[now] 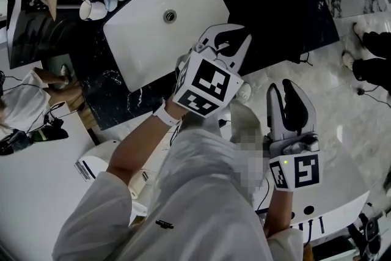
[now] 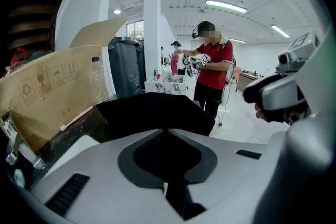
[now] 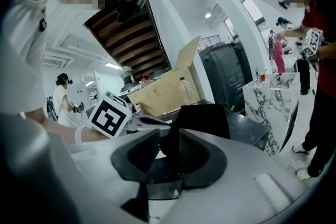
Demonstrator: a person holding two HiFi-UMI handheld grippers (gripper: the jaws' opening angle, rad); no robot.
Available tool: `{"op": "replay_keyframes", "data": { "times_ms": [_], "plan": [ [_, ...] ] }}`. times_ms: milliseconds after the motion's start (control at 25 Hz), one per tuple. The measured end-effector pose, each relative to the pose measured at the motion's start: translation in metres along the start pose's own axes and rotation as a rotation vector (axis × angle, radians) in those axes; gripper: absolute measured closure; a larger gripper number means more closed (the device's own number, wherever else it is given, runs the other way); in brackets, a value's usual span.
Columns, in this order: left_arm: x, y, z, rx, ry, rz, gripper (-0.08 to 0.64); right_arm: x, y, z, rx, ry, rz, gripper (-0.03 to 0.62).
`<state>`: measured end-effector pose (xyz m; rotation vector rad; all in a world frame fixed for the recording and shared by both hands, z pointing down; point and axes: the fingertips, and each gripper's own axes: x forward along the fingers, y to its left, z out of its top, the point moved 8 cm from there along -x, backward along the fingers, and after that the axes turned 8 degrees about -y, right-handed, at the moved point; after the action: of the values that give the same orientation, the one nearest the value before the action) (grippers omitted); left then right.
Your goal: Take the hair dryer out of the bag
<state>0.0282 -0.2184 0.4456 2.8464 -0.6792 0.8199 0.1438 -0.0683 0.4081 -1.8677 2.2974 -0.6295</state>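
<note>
**Bag Pinched, Dryer Hidden**

Head view: left gripper (image 1: 235, 35) and right gripper (image 1: 283, 87) are held beside the white sink (image 1: 153, 33); left gripper view: the black bag (image 2: 152, 113) is pinched, likely to steady it; right gripper view: jaws are barely parted round its cloth; hair dryer unseen, probably inside.

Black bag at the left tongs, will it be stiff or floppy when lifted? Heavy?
Probably floppy: the black bag shows a slack, uneven outline like thin fabric, so it should drape rather than hold shape. Likely light itself, though contents are hidden and could weigh it down. Matte cloth look suggests little slip.
</note>
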Motion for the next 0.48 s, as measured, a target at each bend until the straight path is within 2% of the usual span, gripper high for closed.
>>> {"op": "replay_keyframes", "data": {
  "times_ms": [40,480],
  "plan": [
    [0.001,0.0,0.002,0.0,-0.005,-0.001,0.534,0.003,0.001,-0.001,0.001,0.015,0.009,0.477],
    [0.01,0.017,0.02,-0.042,-0.049,-0.01,0.534,0.04,-0.008,-0.007,0.0,0.069,-0.026,0.461]
  ]
}}
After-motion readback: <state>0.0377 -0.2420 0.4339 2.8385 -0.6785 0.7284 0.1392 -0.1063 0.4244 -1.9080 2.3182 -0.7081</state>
